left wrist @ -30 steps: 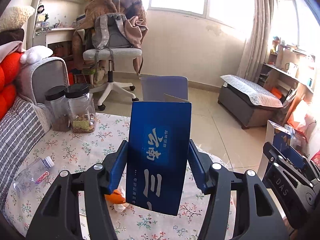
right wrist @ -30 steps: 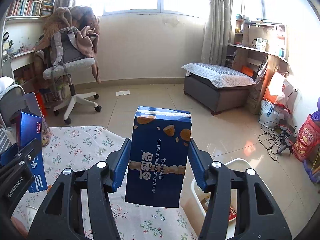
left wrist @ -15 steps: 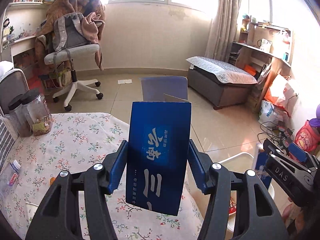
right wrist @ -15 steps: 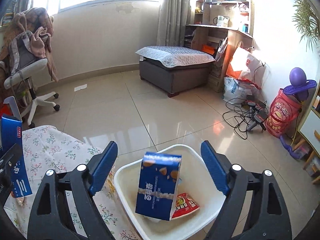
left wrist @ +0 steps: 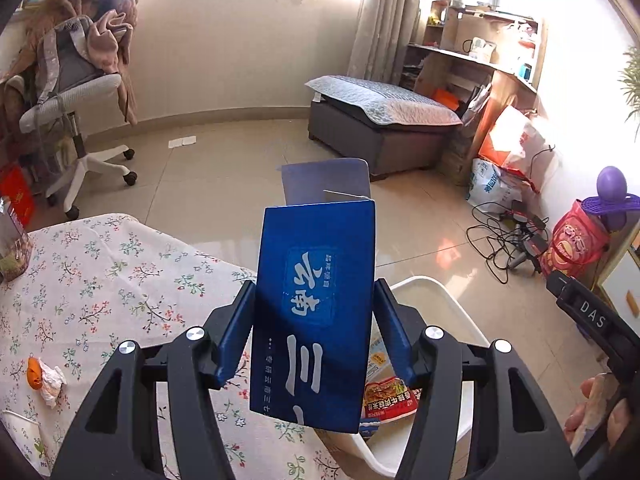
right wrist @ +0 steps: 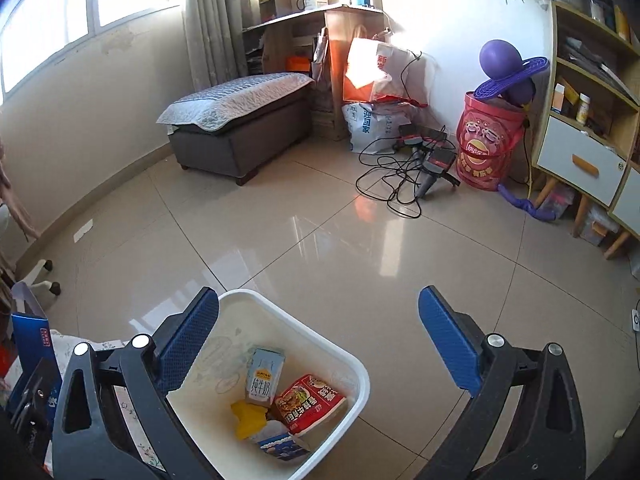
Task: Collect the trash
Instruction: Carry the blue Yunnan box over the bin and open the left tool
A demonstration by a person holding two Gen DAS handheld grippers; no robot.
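Left tool point(left wrist: 314, 334) clenched on blue box point(left wrist: 314, 312), pads point(left wrist: 234, 334) pressing both long sides, box upright, top flap open at the far end. Box is held in the air over the edge of the tabletop point(left wrist: 100, 272), which carries a floral cloth, with the white bin point(left wrist: 436, 296) just beyond and below to the right. In left view the bin shows a red snack packet point(left wrist: 390, 398) partly hidden behind the box. On the tabletop at left lies an orange-and-white crumpled scrap point(left wrist: 44, 378), well apart from the box; a jar point(left wrist: 14, 248) is at the far left edge, partly cut off. Right tool point(right wrist: 318, 340) released, jaws wide apart, nothing between them, hovering above the bin point(right wrist: 352, 364) on the floor. Inside the bin: milk carton point(right wrist: 264, 376) standing tilted, red snack packet point(right wrist: 310, 402) beside it to the right, yellow wrapper point(right wrist: 248, 420) below the carton, and a blue-white biscuit box point(right wrist: 280, 442) lying at the near side, touching the wrapper and packet. Blue box point(right wrist: 32, 344) and part of the left tool show at the left edge of right view. Right tool's body point(left wrist: 592, 320) shows at the right edge of left view, with a hand point(left wrist: 596, 416) gripping it. Room behind: ottoman point(right wrist: 240, 120), cables on floor point(right wrist: 404, 168), red bucket point(right wrist: 490, 148), swivel chair point(left wrist: 80, 100) with clothes piled on it.
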